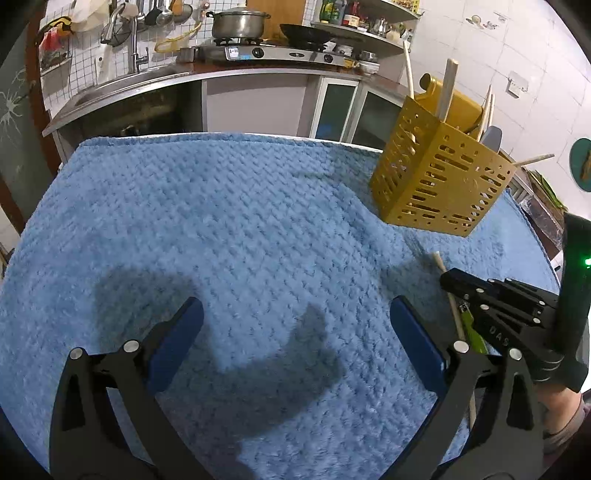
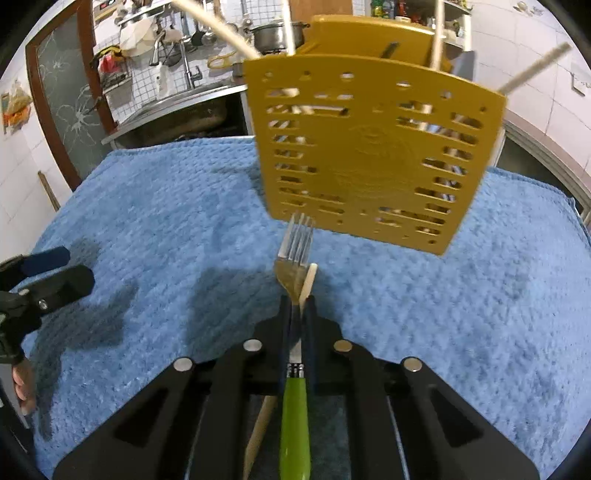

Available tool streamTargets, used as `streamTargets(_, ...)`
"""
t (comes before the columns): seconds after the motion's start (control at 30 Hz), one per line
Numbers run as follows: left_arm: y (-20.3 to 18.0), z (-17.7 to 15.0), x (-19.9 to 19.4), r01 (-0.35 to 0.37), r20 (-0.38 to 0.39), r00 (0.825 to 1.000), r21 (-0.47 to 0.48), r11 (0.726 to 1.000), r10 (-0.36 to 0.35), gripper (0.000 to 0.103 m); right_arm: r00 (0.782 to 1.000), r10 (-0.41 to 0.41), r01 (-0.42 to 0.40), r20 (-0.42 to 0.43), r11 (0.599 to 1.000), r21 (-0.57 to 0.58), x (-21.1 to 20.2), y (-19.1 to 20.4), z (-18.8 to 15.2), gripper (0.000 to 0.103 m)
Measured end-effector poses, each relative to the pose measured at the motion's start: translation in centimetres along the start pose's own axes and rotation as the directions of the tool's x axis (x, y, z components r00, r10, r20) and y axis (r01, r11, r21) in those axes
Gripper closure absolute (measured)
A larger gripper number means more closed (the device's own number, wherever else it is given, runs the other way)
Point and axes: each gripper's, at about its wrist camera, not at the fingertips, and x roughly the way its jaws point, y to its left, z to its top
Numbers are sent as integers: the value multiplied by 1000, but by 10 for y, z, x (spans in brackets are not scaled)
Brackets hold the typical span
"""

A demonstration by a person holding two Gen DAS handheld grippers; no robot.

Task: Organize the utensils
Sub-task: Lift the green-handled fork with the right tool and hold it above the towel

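Observation:
A yellow slotted utensil holder point(image 1: 439, 181) stands at the far right of the blue towel point(image 1: 221, 221), with several wooden utensils in it; it also fills the right wrist view point(image 2: 373, 147). My right gripper point(image 2: 298, 301) is shut on a green-handled fork point(image 2: 294, 406), tines pointing at the holder's base. A wooden stick point(image 2: 308, 278) lies on the towel beside the fork. My left gripper point(image 1: 295, 314) is open and empty over the towel's near middle. The right gripper point(image 1: 495, 306) shows at the right edge of the left wrist view.
Behind the table runs a kitchen counter with a sink point(image 1: 122, 85), a gas stove point(image 1: 266, 51) with a steel pot point(image 1: 238, 22) and a black wok point(image 1: 306, 33). A tiled wall point(image 1: 517, 55) is at the right.

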Motion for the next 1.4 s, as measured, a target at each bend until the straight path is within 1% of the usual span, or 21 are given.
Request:
streamTargets(0.03,-1,0,0,4,-2,1000,-1,1000,-4,5,1000,11,-11,4,1000,15,-3,-4,0,95)
streamTargets(0.13,-7,-2,3,12,-11,1000,5,1000,-12,5,1000,-1,1,4,999,34,-9,-15,1,95)
streamTargets(0.2,-12,-3,3,13,-12,1000,18,1000,-13,5,1000,-25,25,3,999,43,-13,-23,1,95)
streamTargets(0.27,-17,-3,3,21,-13,1000,26,999,-21,5,997,-71,71,1,997,28,-17,-30,0,95)
streamTargets(0.37,-28,-5,3,22,-11,1000,47,999,-22,5,996,-87,88,-12,994,58,-23,-50,-4,95)
streamTargets(0.47,-36,-6,5,24,-16,1000,62,998,-23,5,996,-78,81,-38,992,98,-26,-70,-8,95)
streamTargets(0.6,-41,-8,6,36,-22,999,53,998,-35,5,997,-58,66,-57,987,145,-26,-89,-13,94)
streamTargets(0.63,-41,-9,7,38,-24,999,52,998,-37,5,997,-42,52,-64,985,163,-26,-93,-13,94)
streamTargets(0.73,-43,-10,7,33,-25,999,60,998,-32,5,997,-19,31,-71,983,180,-25,-94,-12,92)
streamTargets(0.8,-43,-11,6,31,-26,999,65,997,-29,5,997,-30,42,-71,983,176,-26,-96,-12,93)
streamTargets(0.9,-40,-11,6,32,-26,999,58,998,-31,5,993,-55,72,-105,983,169,-22,-97,-10,93)
streamTargets(0.97,-38,-11,6,35,-26,999,50,998,-34,5,992,-51,70,-119,984,167,-19,-97,-11,93)
streamTargets(1.1,-33,-11,6,39,-27,999,35,999,-38,5,992,-51,71,-115,982,174,-21,-97,-11,92)
streamTargets(1.23,-32,-12,7,43,-27,999,23,999,-43,5,993,-52,69,-110,986,152,-22,-90,-9,92)
streamTargets(1.33,-35,-14,9,38,-33,999,29,999,-37,5,989,-79,95,-125,987,129,-18,-87,-10,92)
streamTargets(1.4,-38,-15,11,35,-35,999,31,999,-34,5,989,-52,71,-136,987,142,-15,-89,-10,94)
